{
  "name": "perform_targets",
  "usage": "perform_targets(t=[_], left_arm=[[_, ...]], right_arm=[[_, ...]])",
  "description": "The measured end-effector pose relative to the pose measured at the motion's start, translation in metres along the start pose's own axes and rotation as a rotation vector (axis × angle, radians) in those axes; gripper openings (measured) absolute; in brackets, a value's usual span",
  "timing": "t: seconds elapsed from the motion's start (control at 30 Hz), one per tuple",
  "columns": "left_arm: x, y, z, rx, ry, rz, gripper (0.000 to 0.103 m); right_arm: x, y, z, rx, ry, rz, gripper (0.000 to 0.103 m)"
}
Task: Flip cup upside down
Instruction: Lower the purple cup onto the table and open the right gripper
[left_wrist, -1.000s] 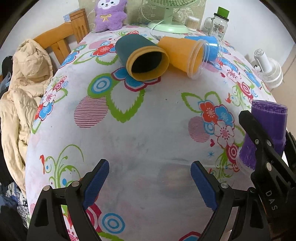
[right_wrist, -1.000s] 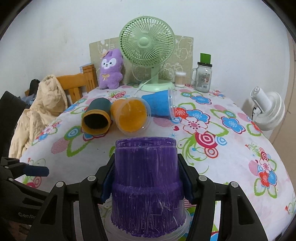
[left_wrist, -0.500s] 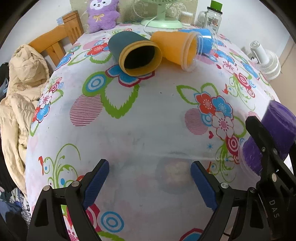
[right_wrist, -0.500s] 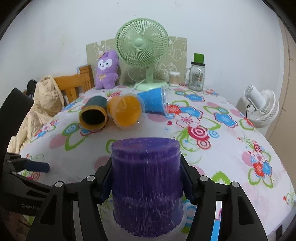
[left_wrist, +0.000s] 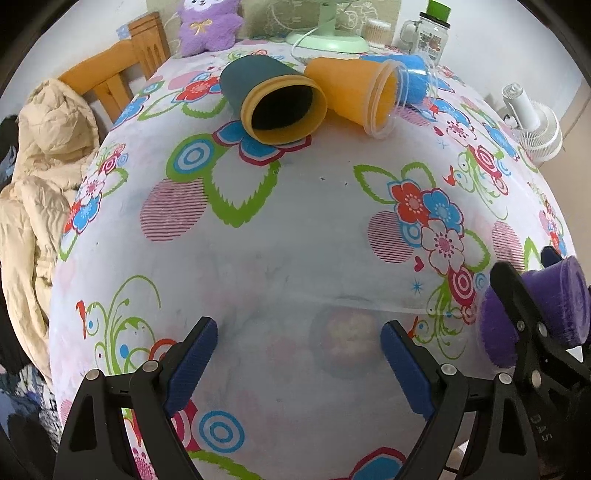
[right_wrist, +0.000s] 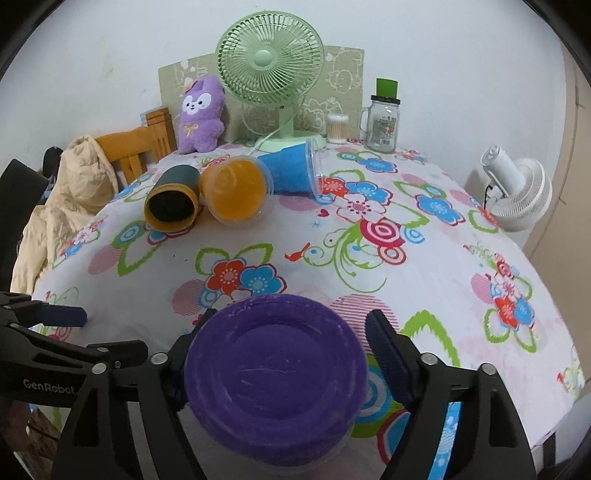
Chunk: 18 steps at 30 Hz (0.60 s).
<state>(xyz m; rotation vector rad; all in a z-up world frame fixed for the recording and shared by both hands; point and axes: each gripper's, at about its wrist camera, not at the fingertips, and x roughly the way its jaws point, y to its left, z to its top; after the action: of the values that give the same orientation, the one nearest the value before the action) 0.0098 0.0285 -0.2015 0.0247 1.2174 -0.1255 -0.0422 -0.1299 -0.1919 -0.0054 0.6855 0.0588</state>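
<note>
A purple cup (right_wrist: 275, 376) stands upside down near the table's front edge, base up, between the fingers of my right gripper (right_wrist: 291, 350). The right finger pad (right_wrist: 386, 354) stands clear of the cup wall; the jaws look open around it. The cup also shows at the right edge of the left wrist view (left_wrist: 546, 314), behind the right gripper. My left gripper (left_wrist: 297, 362) is open and empty over the tablecloth. A dark green cup (left_wrist: 273, 99), an orange cup (left_wrist: 354, 92) and a blue cup (right_wrist: 291, 173) lie on their sides at the far end.
A green fan (right_wrist: 273, 74), a purple plush toy (right_wrist: 201, 114), a glass jar with a green lid (right_wrist: 384, 118) and a small cotton-swab pot (right_wrist: 337, 127) stand at the back. A wooden chair with a beige coat (left_wrist: 40, 177) is at the left. A white fan (right_wrist: 517, 192) stands off the right side.
The right gripper has tipped up and over the purple cup, so I now look down on its base. Its jaws have widened off the cup. The left gripper has stayed open, its view shifting slightly.
</note>
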Motion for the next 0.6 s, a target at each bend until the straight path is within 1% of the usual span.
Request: perform_targets(t=[0.07, 0.13, 0.23, 0.37, 0.47, 0.5, 0.6], left_arm=[[-0.005, 0.001, 0.002, -0.009, 0.011, -0.002, 0.092], [-0.011, 0.0, 0.004, -0.008, 0.014, 0.006, 0.092], [-0.023, -0.001, 0.009, -0.008, 0.022, 0.012, 0.092], [-0.047, -0.008, 0.017, -0.014, 0.022, 0.014, 0.092], [-0.061, -0.015, 0.02, -0.028, 0.024, -0.007, 0.092], [-0.064, -0.017, 0.02, -0.029, 0.022, -0.013, 0.092], [-0.074, -0.028, 0.02, -0.03, 0.0, -0.029, 0.092]], right_arm=[[-0.005, -0.001, 0.005, -0.014, -0.003, -0.001, 0.093], [-0.01, -0.001, 0.011, -0.023, -0.001, -0.005, 0.094], [-0.018, -0.005, 0.022, -0.036, 0.027, 0.002, 0.096], [-0.031, -0.015, 0.043, -0.027, 0.089, 0.028, 0.096], [-0.039, -0.024, 0.057, -0.006, 0.126, 0.047, 0.097], [-0.041, -0.028, 0.063, 0.004, 0.151, 0.051, 0.097], [-0.043, -0.036, 0.072, 0.023, 0.199, 0.066, 0.097]])
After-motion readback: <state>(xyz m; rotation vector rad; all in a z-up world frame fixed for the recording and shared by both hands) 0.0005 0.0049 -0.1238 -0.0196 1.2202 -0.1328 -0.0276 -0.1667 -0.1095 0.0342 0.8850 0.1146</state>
